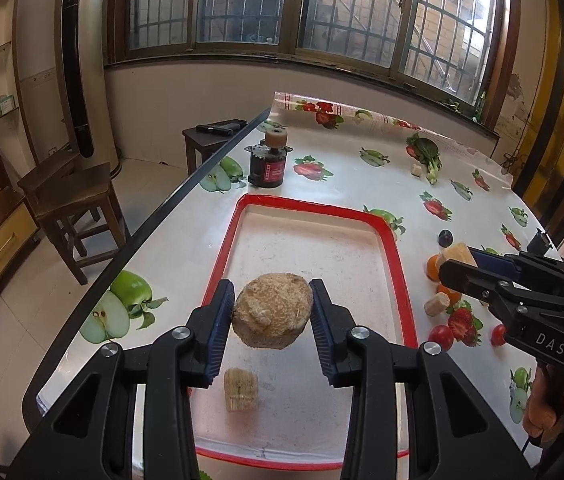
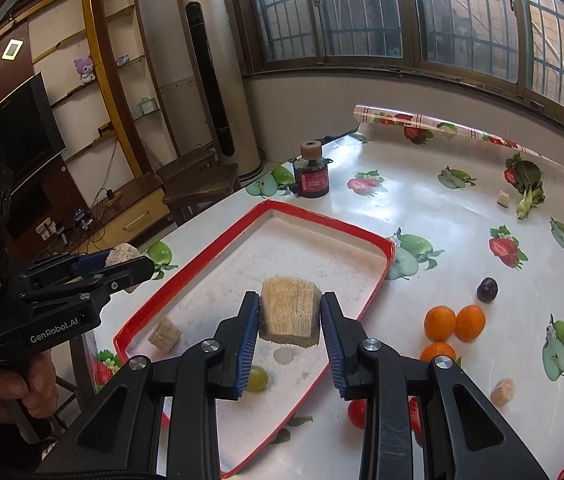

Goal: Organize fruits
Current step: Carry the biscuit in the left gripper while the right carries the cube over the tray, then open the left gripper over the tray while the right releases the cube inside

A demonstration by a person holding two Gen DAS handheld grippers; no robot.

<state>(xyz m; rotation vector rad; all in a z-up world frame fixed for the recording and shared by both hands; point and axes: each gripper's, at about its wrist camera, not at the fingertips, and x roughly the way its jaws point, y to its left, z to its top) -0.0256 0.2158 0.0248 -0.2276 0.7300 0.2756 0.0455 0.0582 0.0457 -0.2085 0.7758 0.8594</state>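
Fingers of the left gripper (image 1: pixel 272 312) are clamped on a rounded, rough tan lump (image 1: pixel 272 310), held clear above the tray; fingers of the right gripper (image 2: pixel 290 316) are clamped on a blocky, fibrous tan chunk (image 2: pixel 291 312), also lifted over the tray.

Largest is the bench (image 1: pixel 346 176), under a glossy plastic sheet printed with apples and strawberries. On it lies a shallow rectangular tray (image 2: pixel 324 218) — red rim, pale speckled floor — with a small ridged cube (image 1: pixel 241 390) resting inside. A squat dark cylinder with a red label (image 1: pixel 268 170) stands beyond the tray.

Beside the tray lie smooth round oranges (image 2: pixel 440 322), a dark plum (image 2: pixel 487 289), red cherry tomatoes (image 1: pixel 441 337) and a small tan cube (image 2: pixel 503 392); farther off, a leafy green vegetable (image 2: pixel 528 188).

Only the right wrist view shows a green grape (image 2: pixel 257 378) inside the tray — and a third orange (image 2: pixel 438 352). The left wrist view shows two tomatoes well.
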